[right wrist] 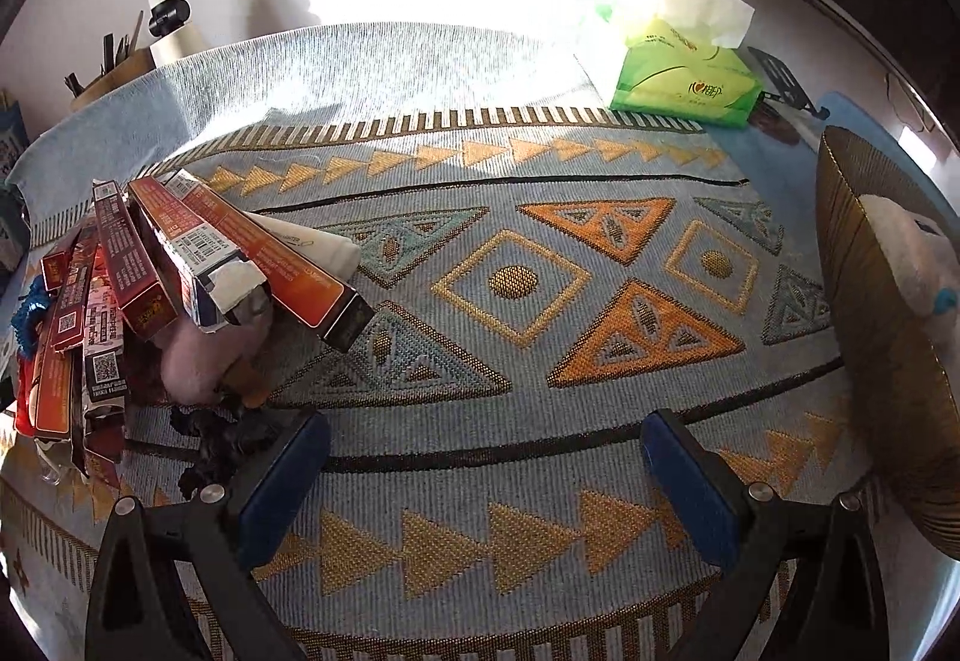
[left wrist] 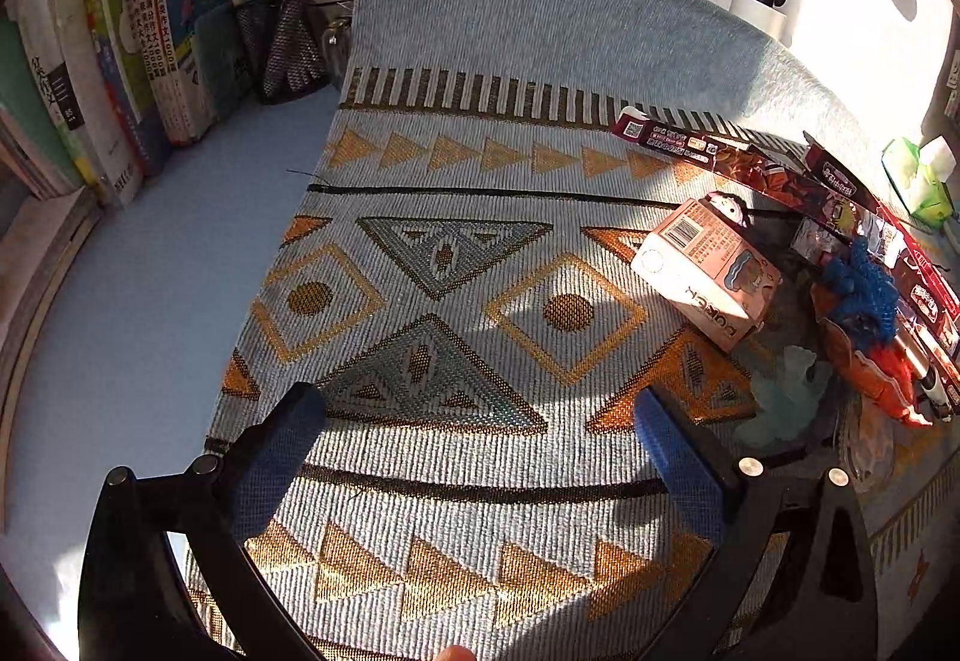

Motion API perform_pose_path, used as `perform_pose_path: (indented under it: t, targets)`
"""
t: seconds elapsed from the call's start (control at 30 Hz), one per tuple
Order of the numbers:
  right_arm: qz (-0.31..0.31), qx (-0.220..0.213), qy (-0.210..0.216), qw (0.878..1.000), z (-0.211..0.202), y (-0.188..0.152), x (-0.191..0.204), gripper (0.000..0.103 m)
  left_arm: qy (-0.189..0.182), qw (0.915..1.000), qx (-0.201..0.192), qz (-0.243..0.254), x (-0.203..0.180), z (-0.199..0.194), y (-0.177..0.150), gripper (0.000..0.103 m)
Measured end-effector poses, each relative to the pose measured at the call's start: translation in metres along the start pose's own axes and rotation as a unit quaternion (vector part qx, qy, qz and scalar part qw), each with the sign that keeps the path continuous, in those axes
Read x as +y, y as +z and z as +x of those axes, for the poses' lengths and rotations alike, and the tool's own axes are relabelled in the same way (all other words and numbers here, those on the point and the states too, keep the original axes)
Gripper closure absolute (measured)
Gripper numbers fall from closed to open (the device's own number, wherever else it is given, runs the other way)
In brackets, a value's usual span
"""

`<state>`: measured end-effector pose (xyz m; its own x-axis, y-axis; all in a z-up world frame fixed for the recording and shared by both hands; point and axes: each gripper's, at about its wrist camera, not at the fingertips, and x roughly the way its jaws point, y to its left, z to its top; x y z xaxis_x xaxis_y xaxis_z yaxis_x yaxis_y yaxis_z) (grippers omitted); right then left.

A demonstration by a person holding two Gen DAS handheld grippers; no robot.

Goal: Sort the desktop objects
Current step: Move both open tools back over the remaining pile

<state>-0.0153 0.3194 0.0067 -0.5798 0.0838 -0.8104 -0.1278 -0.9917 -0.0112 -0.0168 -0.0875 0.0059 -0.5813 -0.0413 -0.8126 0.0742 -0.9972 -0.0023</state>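
Observation:
A patterned woven mat (left wrist: 480,253) covers the desk. In the left wrist view a heap lies at the right: a pink carton (left wrist: 705,274), long dark red boxes (left wrist: 750,163), a blue knitted piece (left wrist: 864,289), an orange toy (left wrist: 888,379) and a pale teal figure (left wrist: 780,397). My left gripper (left wrist: 480,415) is open over bare mat, left of the heap. The right wrist view shows the same heap at the left: red and orange boxes (right wrist: 144,265), a white tube (right wrist: 318,247), a pink plush (right wrist: 192,361), a black tangle (right wrist: 222,439). My right gripper (right wrist: 486,439) is open, empty, beside the tangle.
Books (left wrist: 120,61) and a mesh pen holder (left wrist: 288,49) stand at the back left. A green tissue pack (right wrist: 684,79) sits at the back right. A golden ribbed basket (right wrist: 882,337) holding a white plush (right wrist: 912,259) stands at the right edge. A wooden pen cup (right wrist: 114,73) is far left.

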Motion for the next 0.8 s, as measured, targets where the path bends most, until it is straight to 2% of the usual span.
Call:
perform_pose_path:
  t: [0.8]
  targets:
    - [0.000,-0.001,0.000,1.000,-0.0012,-0.0030,0.0022,0.000,-0.002,1.0000,0.000,0.004,-0.0005,0.0027,-0.0009,0.000]
